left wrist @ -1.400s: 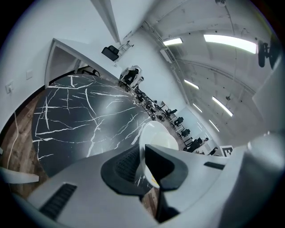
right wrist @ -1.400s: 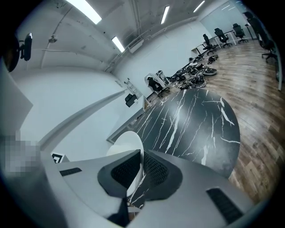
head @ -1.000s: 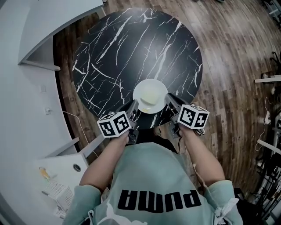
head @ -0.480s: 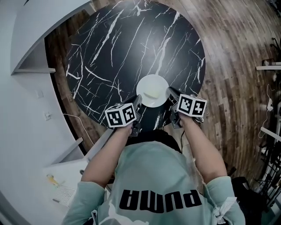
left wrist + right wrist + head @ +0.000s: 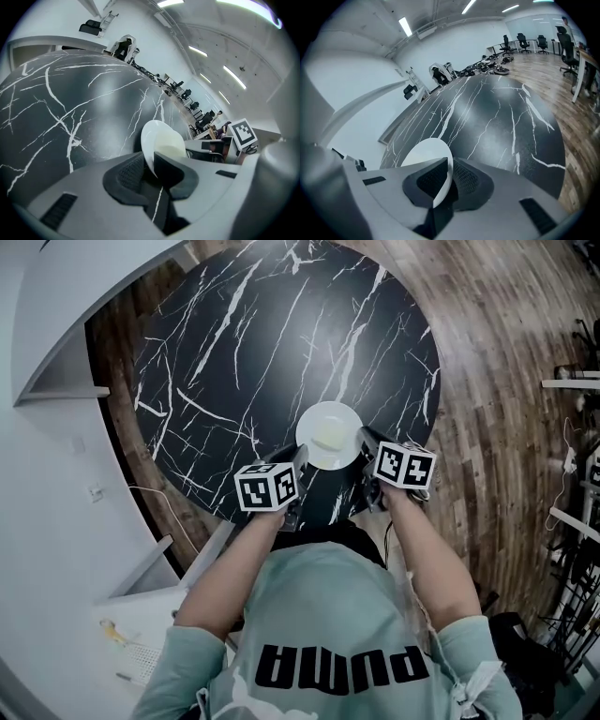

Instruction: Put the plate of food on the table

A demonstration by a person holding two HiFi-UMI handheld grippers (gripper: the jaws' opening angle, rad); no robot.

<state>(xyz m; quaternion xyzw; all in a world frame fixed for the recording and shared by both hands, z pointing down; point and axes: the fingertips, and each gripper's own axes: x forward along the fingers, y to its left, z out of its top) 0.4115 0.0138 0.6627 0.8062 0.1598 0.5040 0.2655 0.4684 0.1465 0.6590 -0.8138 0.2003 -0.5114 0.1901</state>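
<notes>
A white plate (image 5: 329,434) with pale yellow food on it hangs over the near edge of the round black marble table (image 5: 244,352). My left gripper (image 5: 298,459) is shut on the plate's left rim, my right gripper (image 5: 364,439) on its right rim. In the left gripper view the plate (image 5: 161,143) stands edge-on between the dark pads of that gripper (image 5: 151,171), with the right gripper's marker cube (image 5: 243,134) beyond. The right gripper view has the plate (image 5: 426,157) pinched at the rim by that gripper (image 5: 446,180). Whether the plate touches the table I cannot tell.
The black table with white veins stretches ahead (image 5: 501,112). Wooden floor (image 5: 506,427) lies to the right. A white curved counter (image 5: 47,474) runs along the left, and office chairs (image 5: 525,42) stand far off at the back.
The plate and both grippers have moved a little further over the table's near edge. Both grips on the rim are unchanged.
</notes>
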